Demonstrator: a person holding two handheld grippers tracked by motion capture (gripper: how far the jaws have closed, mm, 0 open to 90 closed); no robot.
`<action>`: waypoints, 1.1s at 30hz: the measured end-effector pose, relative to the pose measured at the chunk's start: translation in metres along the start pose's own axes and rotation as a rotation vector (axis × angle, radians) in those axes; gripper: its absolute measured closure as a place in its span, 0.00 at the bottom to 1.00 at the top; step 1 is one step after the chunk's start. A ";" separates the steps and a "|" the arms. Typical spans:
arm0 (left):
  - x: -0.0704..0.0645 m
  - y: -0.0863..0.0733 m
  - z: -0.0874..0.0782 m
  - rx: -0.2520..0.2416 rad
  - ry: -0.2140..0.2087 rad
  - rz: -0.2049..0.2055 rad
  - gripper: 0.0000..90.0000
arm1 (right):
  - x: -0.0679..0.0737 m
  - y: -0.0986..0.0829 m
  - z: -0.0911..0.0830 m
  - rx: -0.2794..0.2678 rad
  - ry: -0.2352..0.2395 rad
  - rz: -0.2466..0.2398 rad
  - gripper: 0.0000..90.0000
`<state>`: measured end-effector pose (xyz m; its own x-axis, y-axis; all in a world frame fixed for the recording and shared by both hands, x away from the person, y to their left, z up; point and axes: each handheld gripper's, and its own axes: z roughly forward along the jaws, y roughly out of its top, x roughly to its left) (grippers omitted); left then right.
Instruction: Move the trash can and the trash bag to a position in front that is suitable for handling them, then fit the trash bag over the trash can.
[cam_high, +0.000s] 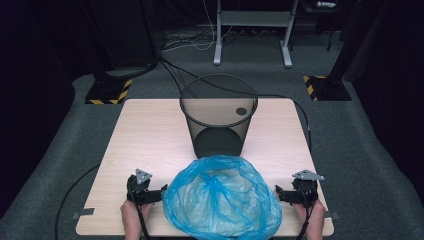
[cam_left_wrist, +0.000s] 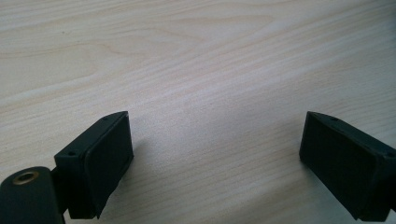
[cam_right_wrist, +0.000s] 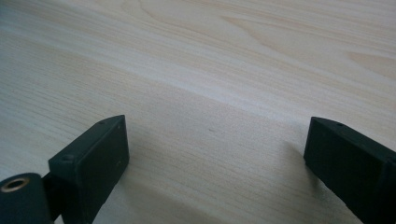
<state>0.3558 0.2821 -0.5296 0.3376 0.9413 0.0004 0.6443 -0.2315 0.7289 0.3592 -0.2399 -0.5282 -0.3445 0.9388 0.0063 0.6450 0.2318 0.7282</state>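
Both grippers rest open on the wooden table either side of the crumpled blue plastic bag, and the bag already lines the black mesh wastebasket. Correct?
Not quite. The crumpled blue plastic bag lies on the wooden table in front of the black mesh wastebasket, as the high view shows. Left gripper and right gripper are open beside it.

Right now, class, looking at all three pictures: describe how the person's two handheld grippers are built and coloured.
The left gripper and right gripper are matte black tools, each with two blocky, flat-faced jaws carrying small screw holes. A grey three-cornered plate tops each one, and a black cable trails back from each. In the gripper views a brass-coloured ring sits in a rounded black part at lower left. The forearms show no sleeves.
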 end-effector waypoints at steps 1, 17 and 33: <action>0.000 0.000 0.000 0.000 -0.001 0.000 0.10 | 0.000 0.000 0.000 0.000 0.000 0.000 0.06; 0.000 0.000 0.000 0.000 0.000 0.000 0.10 | 0.000 0.000 0.000 -0.001 -0.001 -0.001 0.07; -0.001 -0.007 -0.010 -0.071 0.018 -0.005 0.15 | 0.001 -0.008 -0.018 -0.110 0.012 -0.013 0.04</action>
<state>0.3443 0.2855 -0.5273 0.3221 0.9467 0.0087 0.5957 -0.2098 0.7754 0.3420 -0.2456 -0.5219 -0.3608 0.9326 0.0038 0.5620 0.2141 0.7989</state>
